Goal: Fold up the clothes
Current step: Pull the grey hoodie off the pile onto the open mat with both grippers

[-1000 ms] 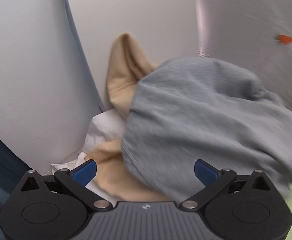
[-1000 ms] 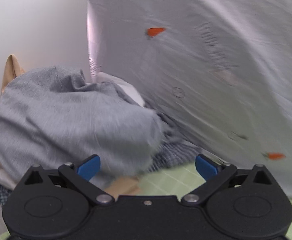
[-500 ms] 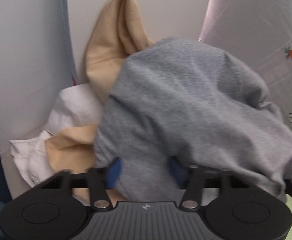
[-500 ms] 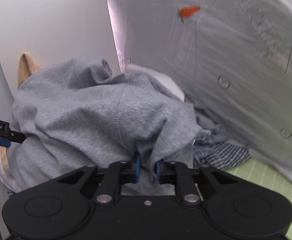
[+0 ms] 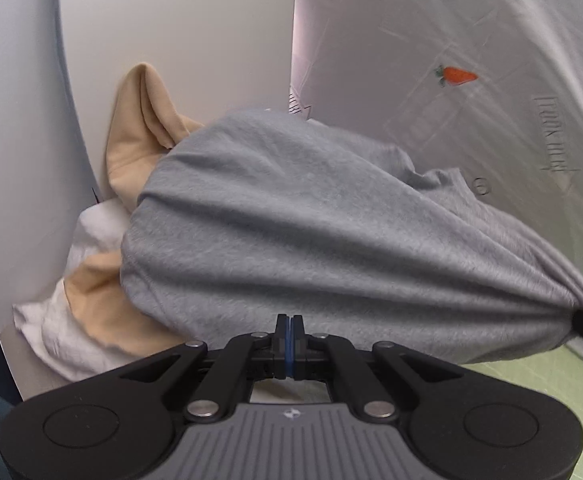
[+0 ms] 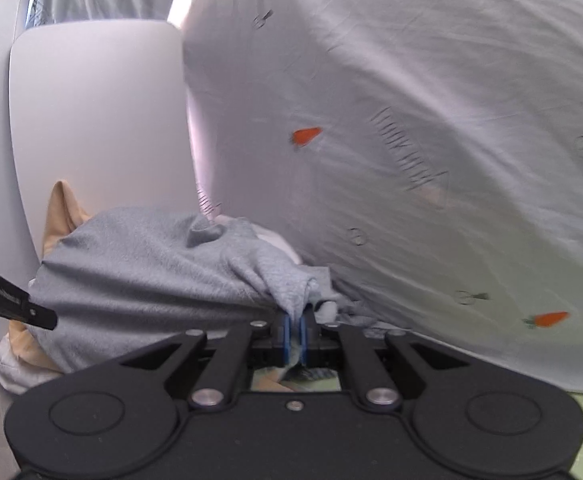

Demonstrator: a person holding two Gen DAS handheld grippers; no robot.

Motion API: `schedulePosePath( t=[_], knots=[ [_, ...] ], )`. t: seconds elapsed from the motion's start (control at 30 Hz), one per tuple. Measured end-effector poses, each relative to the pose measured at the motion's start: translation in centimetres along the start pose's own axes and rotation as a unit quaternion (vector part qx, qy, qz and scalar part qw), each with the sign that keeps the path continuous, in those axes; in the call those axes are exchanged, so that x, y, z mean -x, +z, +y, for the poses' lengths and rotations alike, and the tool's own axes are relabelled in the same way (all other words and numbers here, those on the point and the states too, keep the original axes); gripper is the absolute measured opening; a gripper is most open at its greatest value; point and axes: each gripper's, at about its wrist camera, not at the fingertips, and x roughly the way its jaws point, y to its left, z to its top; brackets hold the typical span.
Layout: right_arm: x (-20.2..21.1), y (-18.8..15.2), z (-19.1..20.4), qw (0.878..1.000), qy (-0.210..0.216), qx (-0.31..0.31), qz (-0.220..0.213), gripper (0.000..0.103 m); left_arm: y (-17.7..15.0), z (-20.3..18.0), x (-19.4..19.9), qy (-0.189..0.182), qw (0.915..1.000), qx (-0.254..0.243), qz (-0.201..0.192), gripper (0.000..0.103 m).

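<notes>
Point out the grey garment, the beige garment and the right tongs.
grey garment (image 5: 331, 220), left wrist view, middle of its stretched top.
beige garment (image 5: 139, 120), left wrist view, its upright peak against the wall.
right tongs (image 6: 294, 330), right wrist view, between the tips, shut on grey cloth.

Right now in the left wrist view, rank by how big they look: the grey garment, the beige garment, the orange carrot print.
1. grey garment, though nearest the camera.
2. beige garment, partly hidden beneath it.
3. carrot print, smallest.
</notes>
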Motion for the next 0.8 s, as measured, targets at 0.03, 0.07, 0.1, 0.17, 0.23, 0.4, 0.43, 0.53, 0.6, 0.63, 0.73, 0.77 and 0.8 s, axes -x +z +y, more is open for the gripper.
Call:
schedulePosePath(
  t=[0.03,0.07,0.1,0.17,0.23,0.4,0.43,0.53,0.6,0.63,0.73,0.77,0.8],
  knots=[
    [0.7,-0.3,-0.5,1.000,-0.011,0.001,-0.001,0.005,-0.3,0.0,0.5,0.005,1.0000,-0.004,-0.004,0.000],
    [1.4,-0.7,-1.0,1.000,-0.022,0.002,-0.002,0.005,-0.7,0.1,0.8,0.012,0.9999,-0.008,-0.008,0.000],
    [1.9,-1.2,-1.7,0.999,-0.038,0.004,0.001,0.005,-1.0,0.2,1.2,0.018,0.9997,-0.009,-0.010,0.000],
    [2.6,-2.6,-3.7,0.998,-0.064,-0.005,0.022,0.005,-1.5,0.7,1.3,0.015,0.9999,0.001,-0.006,0.000],
    [2.4,-4.4,-6.0,0.993,-0.095,-0.033,0.056,0.005,-1.9,1.3,1.3,0.007,0.9999,0.013,-0.001,0.002],
    [-1.2,-8.9,-9.4,0.966,-0.181,-0.031,0.180,0.012,-2.2,1.1,-0.8,-0.006,0.9998,0.006,0.017,0.038],
    [-1.7,-9.2,-9.7,0.964,-0.180,-0.033,0.193,0.018,-2.1,0.9,-1.5,-0.009,0.9998,0.001,0.020,0.044],
    [-2.5,-9.1,-9.7,0.964,-0.183,-0.031,0.188,0.051,-1.8,0.3,-3.6,-0.019,0.9995,0.000,0.027,0.060],
    [-3.4,-8.4,-9.8,0.969,-0.162,-0.052,0.182,0.058,-1.5,0.0,-4.8,-0.028,0.9992,0.005,0.029,0.061],
    [-4.2,-8.1,-9.9,0.970,-0.144,-0.070,0.182,0.065,-1.3,-0.1,-5.3,-0.037,0.9989,0.007,0.029,0.063],
    [-7.0,-9.1,-10.0,0.964,-0.119,-0.107,0.210,0.079,-0.9,-0.6,-6.7,-0.048,0.9984,0.006,0.030,0.077],
    [-8.0,-9.6,-10.0,0.961,-0.119,-0.112,0.221,0.080,-0.8,-0.8,-7.2,-0.042,0.9986,0.007,0.031,0.077],
    [-9.0,-10.2,-9.9,0.958,-0.118,-0.117,0.233,0.080,-0.8,-0.9,-7.7,-0.038,0.9987,0.007,0.034,0.077]
  ],
)
